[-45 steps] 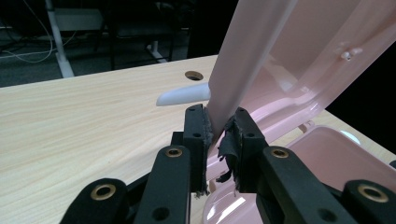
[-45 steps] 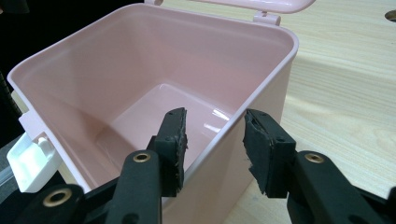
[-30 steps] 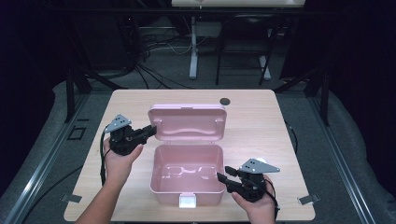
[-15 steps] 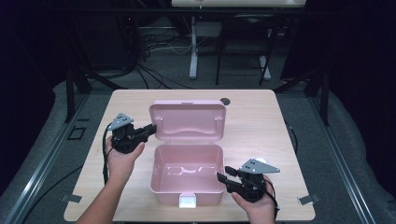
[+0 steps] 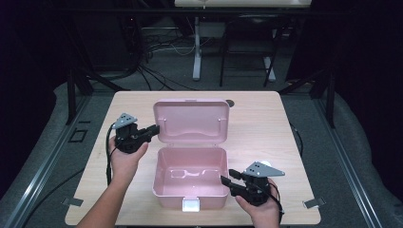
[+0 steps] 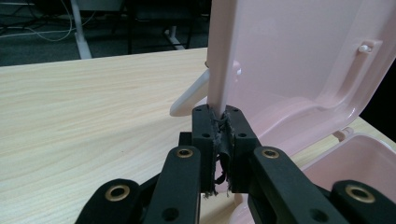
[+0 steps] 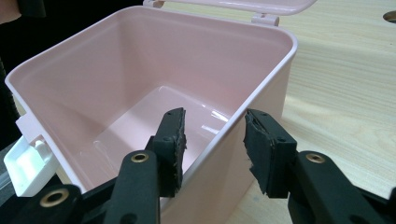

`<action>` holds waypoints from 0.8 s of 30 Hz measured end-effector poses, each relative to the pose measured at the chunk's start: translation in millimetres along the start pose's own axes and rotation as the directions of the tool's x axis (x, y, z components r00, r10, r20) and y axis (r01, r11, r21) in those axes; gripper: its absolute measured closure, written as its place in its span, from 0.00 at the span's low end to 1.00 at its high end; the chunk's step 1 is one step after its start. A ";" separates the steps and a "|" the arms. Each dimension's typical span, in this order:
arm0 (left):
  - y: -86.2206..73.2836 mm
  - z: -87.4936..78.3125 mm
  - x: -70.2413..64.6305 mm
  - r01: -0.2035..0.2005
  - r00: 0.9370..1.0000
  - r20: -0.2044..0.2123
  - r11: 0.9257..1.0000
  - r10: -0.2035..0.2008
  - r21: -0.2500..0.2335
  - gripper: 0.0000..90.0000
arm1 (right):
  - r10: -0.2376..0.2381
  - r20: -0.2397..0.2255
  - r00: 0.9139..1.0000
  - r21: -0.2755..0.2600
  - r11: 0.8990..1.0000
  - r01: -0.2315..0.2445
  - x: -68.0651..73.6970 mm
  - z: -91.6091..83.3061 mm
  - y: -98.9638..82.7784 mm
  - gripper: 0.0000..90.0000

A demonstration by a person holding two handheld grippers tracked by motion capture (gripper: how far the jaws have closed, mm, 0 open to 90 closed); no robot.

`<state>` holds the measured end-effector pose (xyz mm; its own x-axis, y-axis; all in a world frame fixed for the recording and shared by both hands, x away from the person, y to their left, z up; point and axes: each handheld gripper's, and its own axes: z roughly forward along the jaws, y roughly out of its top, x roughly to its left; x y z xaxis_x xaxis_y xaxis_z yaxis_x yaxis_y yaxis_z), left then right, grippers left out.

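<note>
Since the earlier frame, the left gripper (image 6: 220, 135) has just been closing and now pinches the raised lid (image 5: 192, 118) by its edge. Right gripper (image 7: 214, 140) straddles the pink box (image 5: 190, 176) wall at centre frame, unclamped. Closing the lid remains.
</note>
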<state>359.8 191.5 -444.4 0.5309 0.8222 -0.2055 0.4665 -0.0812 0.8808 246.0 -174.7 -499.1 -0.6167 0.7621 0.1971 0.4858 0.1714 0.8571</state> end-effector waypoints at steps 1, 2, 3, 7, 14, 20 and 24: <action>0.0 0.6 0.1 0.002 1.000 0.000 1.000 -0.002 -0.003 0.95 | 0.001 0.000 1.000 0.000 1.000 -0.001 0.0 0.0 0.0 0.64; 0.2 1.0 0.3 0.004 1.000 -0.001 1.000 -0.004 -0.001 0.95 | 0.001 0.000 1.000 0.000 1.000 -0.001 0.1 0.0 0.0 0.64; 0.5 1.4 0.5 0.008 1.000 -0.001 1.000 -0.008 0.001 0.95 | 0.000 0.001 1.000 0.000 1.000 0.000 0.1 0.0 0.0 0.64; 2.0 3.4 1.7 0.015 1.000 -0.003 1.000 -0.015 0.010 0.95 | 0.003 0.000 1.000 0.005 1.000 -0.003 0.3 0.4 0.1 0.64; 3.1 7.5 5.1 0.041 0.999 0.002 0.999 -0.041 0.018 0.96 | 0.001 0.001 1.000 0.003 1.000 -0.001 0.5 1.2 -0.1 0.63; 3.5 10.1 6.7 0.056 0.998 0.001 0.998 -0.056 0.023 0.96 | 0.003 0.000 1.000 0.014 1.000 -0.003 0.4 1.8 -0.3 0.61; 4.7 11.6 7.6 0.058 0.998 0.001 0.998 -0.058 0.031 0.96 | 0.004 -0.002 1.000 0.016 1.000 -0.004 0.8 4.0 -1.2 0.60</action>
<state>374.2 190.8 -446.8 0.5037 0.8248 -0.2569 0.5182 -0.0505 0.8537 247.4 -171.8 -501.9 -0.6160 0.7616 0.2015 0.4982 0.1785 0.8485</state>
